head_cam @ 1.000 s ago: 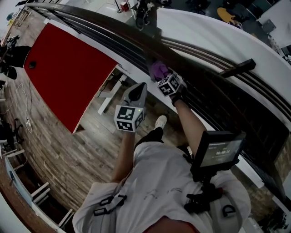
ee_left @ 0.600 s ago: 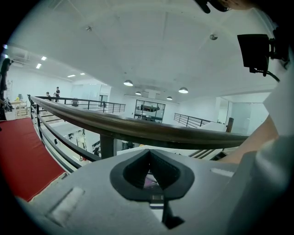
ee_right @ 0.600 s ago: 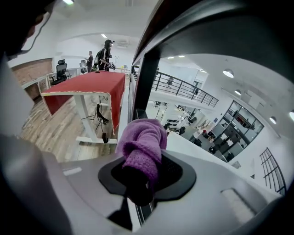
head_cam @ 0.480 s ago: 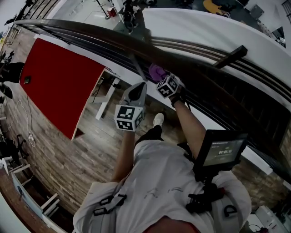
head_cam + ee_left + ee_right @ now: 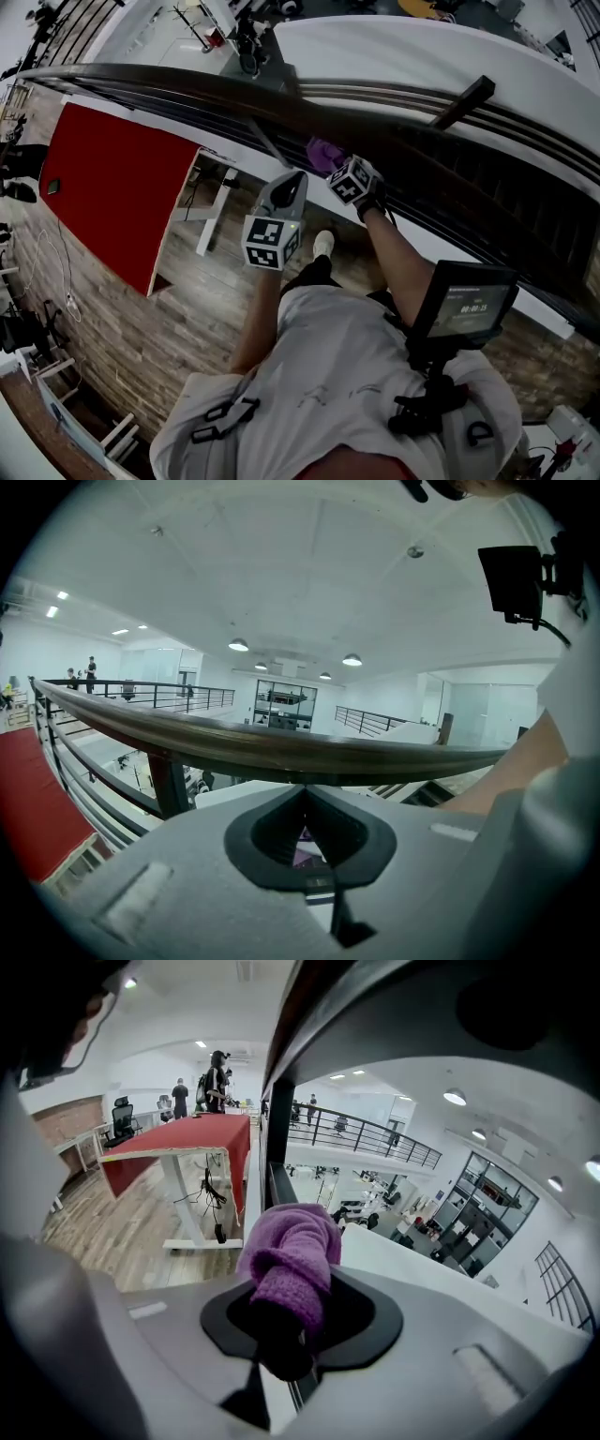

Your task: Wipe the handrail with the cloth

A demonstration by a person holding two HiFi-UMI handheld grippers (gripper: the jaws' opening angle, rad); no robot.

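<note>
Cloth [image 5: 292,1251], purple, nubby, bunched between fingers of right gripper [image 5: 283,1333], at smooth dark rounded handrail [image 5: 281,747], left gripper [image 5: 305,825] fingers together.

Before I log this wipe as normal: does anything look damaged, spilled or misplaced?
Nothing stands out. The right tool grips the bunched purple cloth at the handrail, which looks intact; the left tool is shut and empty.

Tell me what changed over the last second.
The right gripper, fingers shut on the purple cloth, seems to have slid slightly along the handrail toward the dark crossbar; the head view swung with it. Unchanged: the cloth stays gripped against the rail, and the left gripper stays shut and empty, just short of the rail.
</note>
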